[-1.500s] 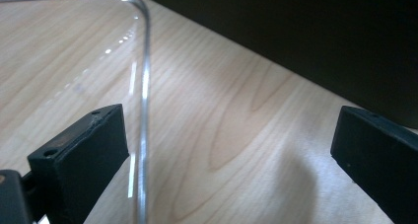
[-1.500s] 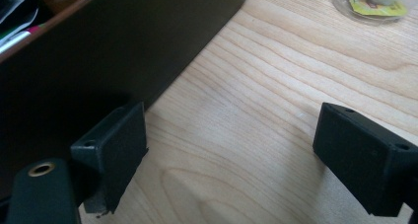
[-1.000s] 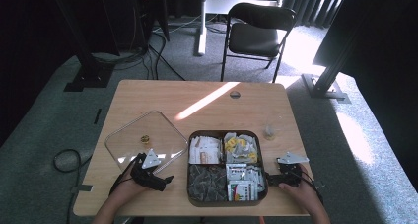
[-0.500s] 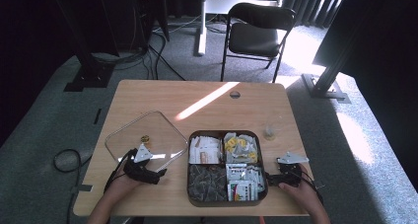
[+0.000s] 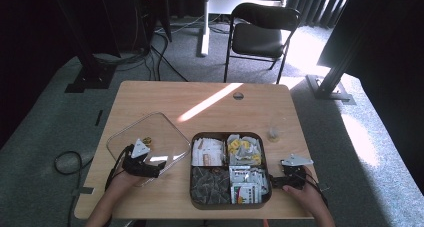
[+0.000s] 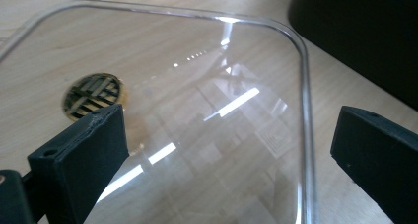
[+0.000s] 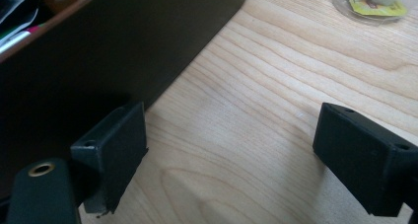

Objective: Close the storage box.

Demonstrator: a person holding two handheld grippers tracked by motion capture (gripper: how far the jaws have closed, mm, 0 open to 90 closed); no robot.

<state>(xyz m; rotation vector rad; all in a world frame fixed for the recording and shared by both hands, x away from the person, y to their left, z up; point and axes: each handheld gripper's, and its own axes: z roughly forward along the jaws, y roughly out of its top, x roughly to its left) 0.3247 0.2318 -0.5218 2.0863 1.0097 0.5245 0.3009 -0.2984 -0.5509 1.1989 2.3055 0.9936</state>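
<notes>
Lid [image 5: 150,139] placement is the step in hand, as I judge it: the clear lid lies flat on the bench [image 5: 210,94], directly ahead of my left hand-held gripper [image 5: 145,168], with its near edge between the jaws. The left hand-held gripper [image 6: 226,150] is released, jaws spread wide; the lid's rounded corner and raised rim run just inside the far jaw. My right hand-held gripper [image 5: 280,179] is also released and grasps nothing; the dark tray [image 5: 267,187] wall stands just beside its near jaw [image 7: 217,150].

To do this step well, I would close the left jaws on the raised rim rather than the flat pane, since the smooth, glossy plastic is likely to slip. I would steady the tray with the right before lowering the lid.

The lid is thin, transparent and rounded at the corners. The tray [image 7: 123,46] is matte, dark, four-compartmented and holds paper sachets. The bench is pale wood with visible grain. A small brass-coloured grille [image 6: 93,95] shows through the lid beyond the near jaw.
</notes>
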